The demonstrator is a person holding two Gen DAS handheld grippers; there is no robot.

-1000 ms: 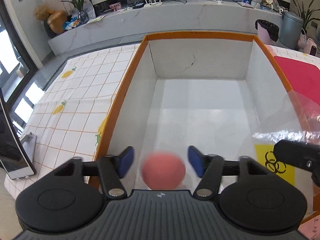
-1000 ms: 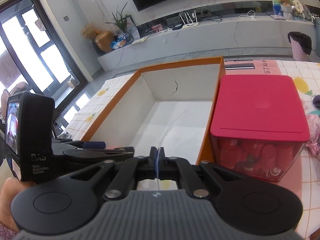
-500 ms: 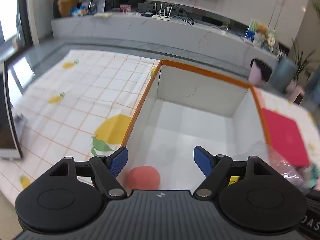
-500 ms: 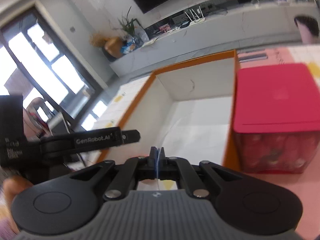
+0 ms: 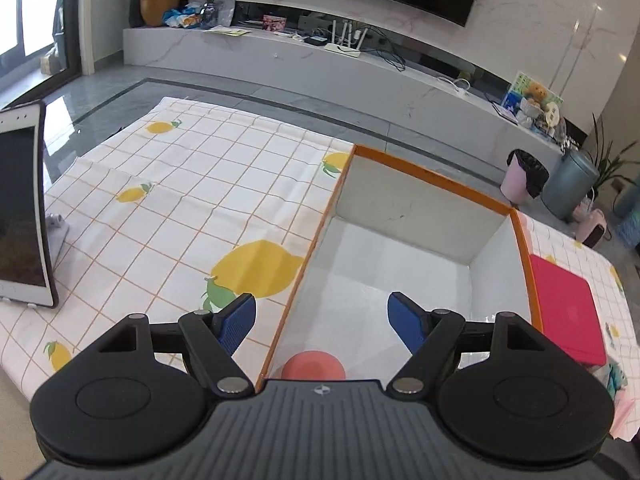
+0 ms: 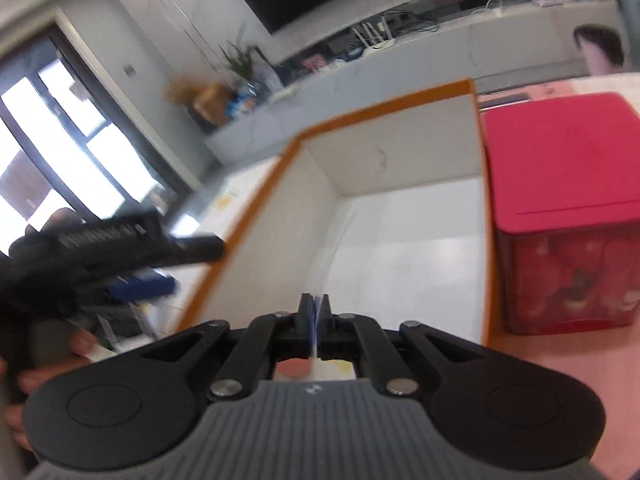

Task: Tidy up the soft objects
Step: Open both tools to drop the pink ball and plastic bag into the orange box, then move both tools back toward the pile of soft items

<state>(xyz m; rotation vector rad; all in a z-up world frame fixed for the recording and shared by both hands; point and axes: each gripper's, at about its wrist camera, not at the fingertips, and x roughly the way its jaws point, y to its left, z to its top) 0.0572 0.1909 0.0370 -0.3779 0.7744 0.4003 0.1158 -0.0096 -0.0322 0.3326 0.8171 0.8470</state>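
A pink soft ball (image 5: 313, 366) lies on the floor of the orange-rimmed white box (image 5: 432, 178), near its front left corner. My left gripper (image 5: 321, 318) is open and empty above it, straddling the box's left wall. In the right wrist view the ball (image 6: 293, 369) shows just below my right gripper (image 6: 315, 312), which is shut on the edge of a thin clear plastic bag (image 6: 334, 240) that runs into the box (image 6: 384, 104). The left gripper (image 6: 140, 280) shows there at the left, blurred.
A red-lidded clear bin (image 6: 560, 152) stands against the box's right wall; it also shows in the left wrist view (image 5: 566, 312). A tablet (image 5: 20, 208) stands at the left on the lemon-print tablecloth (image 5: 180, 208). A TV bench and bins lie beyond the table.
The pink ball left my left gripper and dropped into the box. The left gripper rose and drew back to the left. The right gripper stayed shut on the bag and tilted.
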